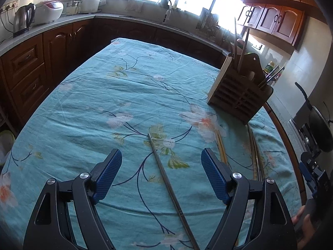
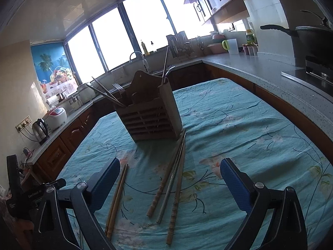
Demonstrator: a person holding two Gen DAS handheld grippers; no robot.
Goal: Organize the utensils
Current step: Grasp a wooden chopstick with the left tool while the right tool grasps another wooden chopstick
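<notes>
A wooden utensil holder (image 1: 239, 91) stands on the teal floral tablecloth (image 1: 104, 95), with chopsticks and a fork in it; it also shows in the right wrist view (image 2: 149, 114). A metal chopstick (image 1: 166, 179) lies between the fingers of my open, empty left gripper (image 1: 161, 156). A pair of wooden chopsticks (image 1: 221, 145) lies to its right. In the right wrist view, two bamboo chopsticks (image 2: 166, 179) and a metal one (image 2: 171, 185) lie between the fingers of my open, empty right gripper (image 2: 170, 168). The wooden pair (image 2: 116, 200) lies by its left finger.
Kitchen counters with dark wooden cabinets (image 1: 41, 62) wrap around the table. A kettle (image 1: 21, 19) and rice cooker (image 1: 49, 10) stand at the left, a sink tap (image 2: 138, 58) at the back, a black pan (image 2: 312, 37) on the stove at the right.
</notes>
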